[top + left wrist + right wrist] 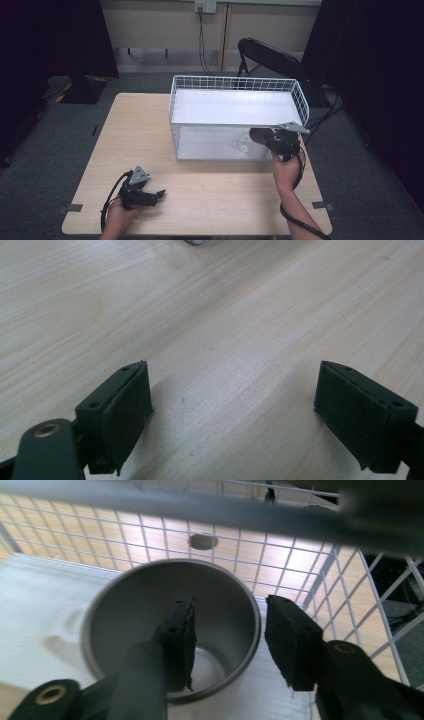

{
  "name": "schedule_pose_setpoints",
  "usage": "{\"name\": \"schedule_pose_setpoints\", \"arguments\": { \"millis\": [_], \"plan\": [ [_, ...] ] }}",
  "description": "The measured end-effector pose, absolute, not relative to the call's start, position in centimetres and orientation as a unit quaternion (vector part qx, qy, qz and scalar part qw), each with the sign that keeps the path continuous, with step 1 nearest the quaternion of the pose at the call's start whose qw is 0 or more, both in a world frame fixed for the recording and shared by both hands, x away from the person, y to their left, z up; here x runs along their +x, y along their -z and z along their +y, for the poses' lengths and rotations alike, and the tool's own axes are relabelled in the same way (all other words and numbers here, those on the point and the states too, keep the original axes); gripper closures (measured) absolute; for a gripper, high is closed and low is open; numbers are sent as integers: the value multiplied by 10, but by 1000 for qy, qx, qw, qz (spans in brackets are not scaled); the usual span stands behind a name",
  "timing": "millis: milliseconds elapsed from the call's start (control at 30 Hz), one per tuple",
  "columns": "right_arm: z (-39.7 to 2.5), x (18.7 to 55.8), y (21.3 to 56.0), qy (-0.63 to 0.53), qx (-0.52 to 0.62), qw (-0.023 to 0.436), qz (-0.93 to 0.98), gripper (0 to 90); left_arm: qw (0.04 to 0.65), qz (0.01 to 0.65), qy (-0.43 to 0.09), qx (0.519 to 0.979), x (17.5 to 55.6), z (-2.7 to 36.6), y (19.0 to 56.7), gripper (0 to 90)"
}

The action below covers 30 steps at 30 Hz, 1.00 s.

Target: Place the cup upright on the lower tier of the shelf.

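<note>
A grey metal cup (150, 610) stands inside the white wire basket (235, 79), near its front right corner, on the basket's white floor. My right gripper (260, 135) reaches over the basket's front rim. In the right gripper view the right gripper (231, 605) is open and straddles the cup's rim, one jaw inside the cup and one outside its wall. My left gripper (157, 194) rests low over the wooden table (210, 200) at the front left. Its jaws are wide apart, and the left gripper (232, 370) has nothing but bare wood (225, 300) between them.
The basket takes up the table's back right half, and its wire wall (150, 535) rises just behind the cup. A black folding chair (270, 55) stands behind the table. Dark curtains hang at both sides. A cable runs down the back wall.
</note>
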State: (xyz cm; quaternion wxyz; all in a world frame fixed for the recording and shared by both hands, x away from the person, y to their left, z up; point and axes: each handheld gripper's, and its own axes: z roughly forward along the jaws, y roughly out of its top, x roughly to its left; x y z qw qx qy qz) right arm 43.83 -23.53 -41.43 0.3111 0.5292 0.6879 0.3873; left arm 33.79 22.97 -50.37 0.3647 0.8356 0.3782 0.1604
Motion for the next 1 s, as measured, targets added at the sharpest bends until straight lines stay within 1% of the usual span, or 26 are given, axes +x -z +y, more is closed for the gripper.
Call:
{"name": "schedule_pose_setpoints", "arguments": {
  "millis": [33, 100, 167, 233, 300, 400, 600, 700, 767, 833, 867, 900, 933, 1000],
  "plan": [
    [-235, 435, 412, -398, 524, 298, 691, 457, 365, 378, -160, 836, 338, 230, 504, 146],
    [-235, 432, 409, -407, 522, 287, 693, 398, 364, 378, -160, 836, 338, 230, 504, 146],
    [-236, 427, 407, -414, 516, 286, 694, 370, 364, 378, -160, 836, 338, 230, 504, 146],
    [-236, 424, 405, -419, 509, 279, 698, 307, 364, 378, -159, 836, 338, 230, 504, 146],
    [-236, 419, 405, -428, 505, 265, 701, 282, 365, 379, -160, 835, 338, 230, 504, 146],
    [-235, 411, 406, -439, 499, 255, 702, 261, 366, 380, -159, 834, 338, 229, 504, 145],
    [-233, 405, 421, -417, 498, 252, 718, 227, 366, 381, -160, 834, 339, 229, 504, 145],
    [-232, 410, 427, -395, 508, 264, 719, 278, 366, 381, -160, 834, 339, 229, 504, 145],
    [-231, 413, 427, -390, 508, 269, 720, 294, 366, 381, -160, 834, 339, 229, 504, 144],
    [-229, 414, 427, -386, 509, 271, 720, 345, 365, 381, -160, 834, 339, 229, 504, 145],
    [-229, 414, 427, -388, 508, 273, 719, 392, 365, 381, -160, 834, 339, 229, 504, 144],
    [-229, 414, 427, -388, 508, 273, 719, 392, 365, 381, -160, 834, 339, 229, 504, 145],
    [-228, 416, 427, -389, 507, 271, 720, 424, 365, 381, -160, 834, 339, 229, 504, 145],
    [-228, 417, 427, -387, 507, 272, 720, 412, 365, 381, -160, 834, 339, 229, 504, 145]
  ]
}}
